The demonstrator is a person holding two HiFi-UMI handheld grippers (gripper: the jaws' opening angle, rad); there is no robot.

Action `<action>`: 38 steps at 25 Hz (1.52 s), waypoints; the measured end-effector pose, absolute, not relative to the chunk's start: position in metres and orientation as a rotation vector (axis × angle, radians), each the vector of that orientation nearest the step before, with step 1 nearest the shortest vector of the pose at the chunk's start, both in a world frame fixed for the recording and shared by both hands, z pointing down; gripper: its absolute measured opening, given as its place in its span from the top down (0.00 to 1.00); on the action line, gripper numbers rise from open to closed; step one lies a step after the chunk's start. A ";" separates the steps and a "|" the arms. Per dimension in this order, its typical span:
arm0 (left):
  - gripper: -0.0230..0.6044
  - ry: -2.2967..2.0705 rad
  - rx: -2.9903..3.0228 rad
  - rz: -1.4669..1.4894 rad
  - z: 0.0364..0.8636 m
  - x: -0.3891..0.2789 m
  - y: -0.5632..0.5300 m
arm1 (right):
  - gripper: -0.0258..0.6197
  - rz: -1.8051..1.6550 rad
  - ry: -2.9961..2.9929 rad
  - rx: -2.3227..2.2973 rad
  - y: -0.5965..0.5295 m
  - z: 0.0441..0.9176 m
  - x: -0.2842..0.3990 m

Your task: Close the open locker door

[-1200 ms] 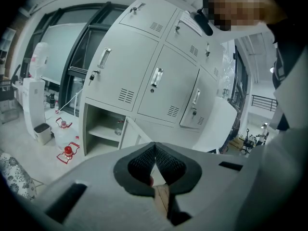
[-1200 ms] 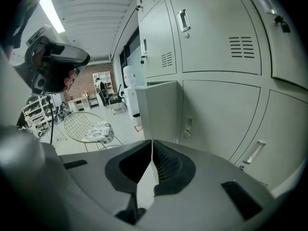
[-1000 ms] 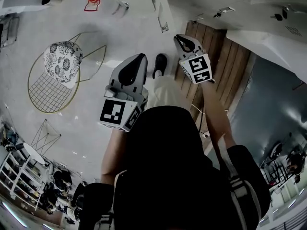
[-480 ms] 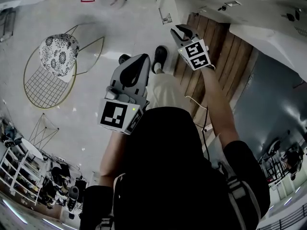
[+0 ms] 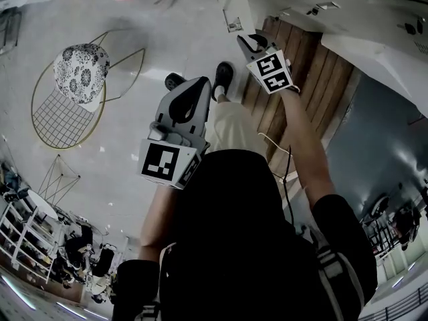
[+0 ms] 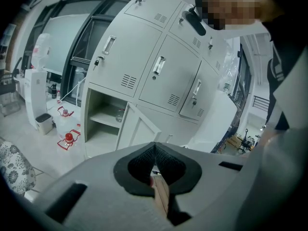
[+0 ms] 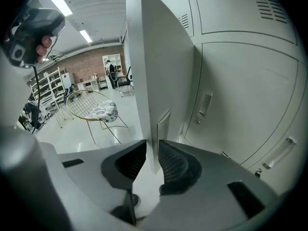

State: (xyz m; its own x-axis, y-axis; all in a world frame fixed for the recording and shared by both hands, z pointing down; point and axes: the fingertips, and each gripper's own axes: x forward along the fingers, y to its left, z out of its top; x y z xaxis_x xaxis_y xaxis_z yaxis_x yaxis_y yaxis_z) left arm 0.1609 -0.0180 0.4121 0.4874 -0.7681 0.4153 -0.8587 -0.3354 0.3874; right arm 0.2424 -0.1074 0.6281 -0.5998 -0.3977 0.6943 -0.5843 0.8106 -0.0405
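Lockers [image 6: 159,66]: are standing as one grey bank. One bottom compartment [image 6: 103,124] is lying open.

Door [image 7: 161,71]: is hanging swung out from the lockers, edge-on to the right gripper view and well clear of its frame. Closing is judged not yet done.

Chair [image 5: 70,92]: is standing well away from the lockers, probably outside the door's swing.

Right gripper [image 7: 152,143]: is working at the door's free edge, the point farthest out from the lockers. The jaws are sitting narrowly apart with that edge between them, and the pads appear to be pressing both faces. This hold is judged to be giving the most leverage for the swing back.

Left gripper [image 6: 155,146]: is hanging back from the lockers with its jaws pressed together on nothing. It is judged idle, the door needing one gripper only.
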 end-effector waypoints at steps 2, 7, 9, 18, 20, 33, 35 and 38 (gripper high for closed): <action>0.94 -1.337 2.168 0.212 0.412 0.161 -0.017 | 0.85 0.339 -2.289 0.711 -0.108 0.628 0.241; 0.94 -1.342 2.182 0.210 0.413 0.162 -0.020 | 0.85 0.334 -2.290 0.702 -0.108 0.629 0.239; 0.93 -1.342 2.189 0.213 0.412 0.163 -0.021 | 0.85 0.335 -2.289 0.712 -0.108 0.629 0.238; 0.94 -1.353 2.180 0.199 0.414 0.160 -0.025 | 0.86 0.375 -2.303 0.702 -0.103 0.628 0.226; 0.94 -1.360 2.172 0.192 0.415 0.156 -0.026 | 0.87 0.376 -2.306 0.698 -0.102 0.628 0.222; 0.94 -1.396 2.144 0.145 0.417 0.108 -0.014 | 0.88 0.471 -2.312 0.745 -0.095 0.630 0.178; 0.94 -1.394 2.135 0.145 0.418 0.098 -0.014 | 0.88 0.498 -2.306 0.755 -0.095 0.630 0.169; 0.94 -1.389 2.148 0.127 0.414 0.085 -0.020 | 0.88 0.512 -2.296 0.771 -0.096 0.630 0.156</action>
State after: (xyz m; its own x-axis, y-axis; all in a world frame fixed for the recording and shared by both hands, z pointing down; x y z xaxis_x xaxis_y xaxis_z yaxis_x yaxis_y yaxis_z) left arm 0.0847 -0.0200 0.4140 0.4554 -0.8078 0.3743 -0.8624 -0.2960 0.4106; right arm 0.1561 -0.0956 0.6296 -0.6130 -0.3881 0.6882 -0.6437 0.7504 -0.1502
